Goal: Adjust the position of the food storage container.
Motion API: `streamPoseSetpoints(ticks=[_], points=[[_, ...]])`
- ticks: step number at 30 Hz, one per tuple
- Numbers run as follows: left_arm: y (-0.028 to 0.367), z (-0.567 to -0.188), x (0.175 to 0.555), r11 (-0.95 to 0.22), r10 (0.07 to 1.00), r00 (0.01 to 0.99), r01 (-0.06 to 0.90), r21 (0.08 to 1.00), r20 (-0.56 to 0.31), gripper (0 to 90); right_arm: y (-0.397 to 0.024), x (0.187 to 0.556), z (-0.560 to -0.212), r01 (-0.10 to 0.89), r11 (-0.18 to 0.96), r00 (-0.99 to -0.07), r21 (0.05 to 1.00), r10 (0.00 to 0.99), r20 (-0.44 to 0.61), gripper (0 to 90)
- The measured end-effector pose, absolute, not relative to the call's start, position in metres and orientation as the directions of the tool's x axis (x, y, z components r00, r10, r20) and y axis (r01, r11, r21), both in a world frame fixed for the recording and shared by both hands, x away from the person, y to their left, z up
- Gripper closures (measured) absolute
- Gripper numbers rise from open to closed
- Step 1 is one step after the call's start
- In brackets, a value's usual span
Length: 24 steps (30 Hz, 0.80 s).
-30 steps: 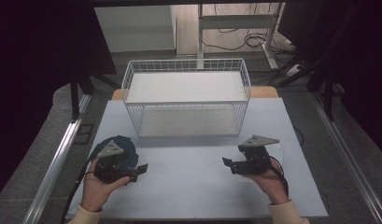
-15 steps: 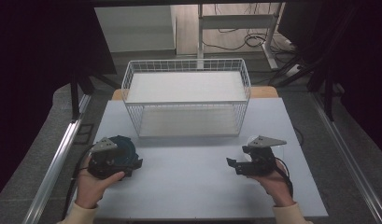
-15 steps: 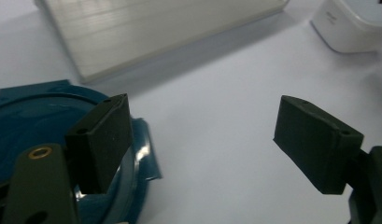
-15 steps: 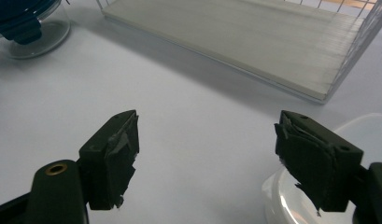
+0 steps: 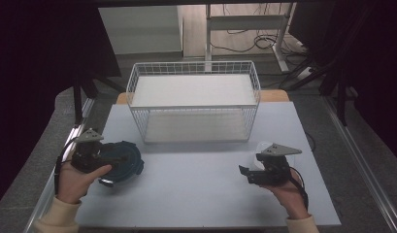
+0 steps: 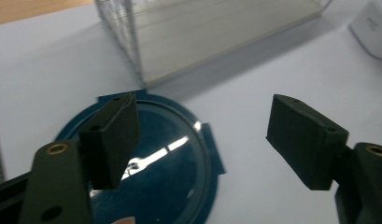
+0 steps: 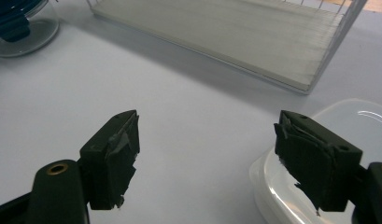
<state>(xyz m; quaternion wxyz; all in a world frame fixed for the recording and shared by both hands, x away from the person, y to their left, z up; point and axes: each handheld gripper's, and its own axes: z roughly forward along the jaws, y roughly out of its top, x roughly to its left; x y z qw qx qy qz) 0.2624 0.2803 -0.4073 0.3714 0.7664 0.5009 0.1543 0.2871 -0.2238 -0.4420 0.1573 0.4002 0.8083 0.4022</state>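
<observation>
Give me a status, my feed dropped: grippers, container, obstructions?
Left gripper open, jaws just been closing, over blue-lidded container, nothing gripped. Right gripper open beside clear container. Wire basket stands behind.

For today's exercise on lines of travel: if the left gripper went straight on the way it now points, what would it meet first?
Most likely the round blue lid on the table. The left gripper tilts down over it, its jaws apart and just closing somewhat, with nothing pressed between them. The wire basket lies farther on; depth is hard to judge.

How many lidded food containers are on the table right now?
2. The blue-lidded container sits under the left gripper, near the table's left edge. The clear white container sits beneath the right gripper, front right. The wire basket looks empty.
</observation>
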Motion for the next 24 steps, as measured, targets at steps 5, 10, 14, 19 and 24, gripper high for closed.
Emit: streamPoseSetpoints(ticks=[5,10,14,19,24], points=[[0.298,-0.411,0.274,-0.201,0.907,0.4,0.682,0.703,-0.129,30.7,-0.224,0.285,-0.442,0.521,0.359,-0.624,0.774,0.779,0.058,21.9],[0.323,-0.423,0.287,-0.157,0.934,0.33,0.723,0.673,-0.137,41.1,-0.223,0.287,-0.444,0.523,0.365,-0.623,0.77,0.781,0.053,21.9],[0.342,-0.434,0.295,-0.126,0.946,0.285,0.76,0.638,-0.152,52.6,-0.224,0.288,-0.446,0.528,0.371,-0.618,0.764,0.785,0.046,21.9],[0.361,-0.446,0.305,-0.123,0.957,0.253,0.796,0.593,-0.142,70.0,-0.222,0.288,-0.448,0.533,0.377,-0.613,0.758,0.789,0.039,21.9],[0.377,-0.462,0.311,-0.102,0.968,0.212,0.826,0.555,-0.137,85.5,-0.22,0.288,-0.45,0.534,0.386,-0.613,0.753,0.789,0.03,21.8]])
